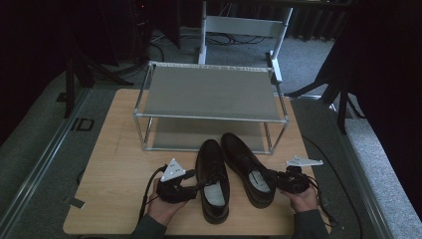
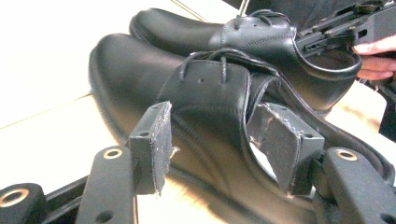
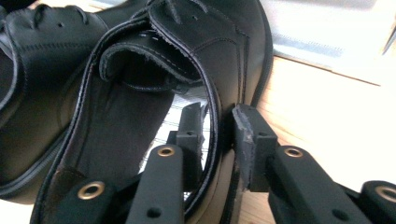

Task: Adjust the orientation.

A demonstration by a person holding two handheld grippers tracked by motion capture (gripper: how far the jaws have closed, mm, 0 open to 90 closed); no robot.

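Near the front edge of the surface (image 1: 114, 149), two tools at work on a pair of black lace-up shoes.

Left tool (image 2: 212, 140): jaws partly open, straddling the laced side wall of the left shoe (image 2: 140, 79) at its opening; one pad lies outside the leather, the other inside the collar. Whether the pads already press the leather cannot be told; it reads as a grasp about to close or lightly closed.

Right tool (image 3: 219, 140): jaws drawn nearly together on the collar rim of the right shoe (image 3: 154, 60), one inside the opening, one outside, the leather edge pinched between them. Counts as grasping.

Shoes: both stand upright on the surface, side by side and touching or nearly so, toes pointing toward the far edge, heels toward the person.

Shoe rack (image 1: 209, 92): two-tier, metal frame, at the far half of the surface, just beyond the toes. Both shelves bare.

Progress, as judged: grasping stage nearly done; neither shoe lifted; carrying to the rack and setting down all remain.
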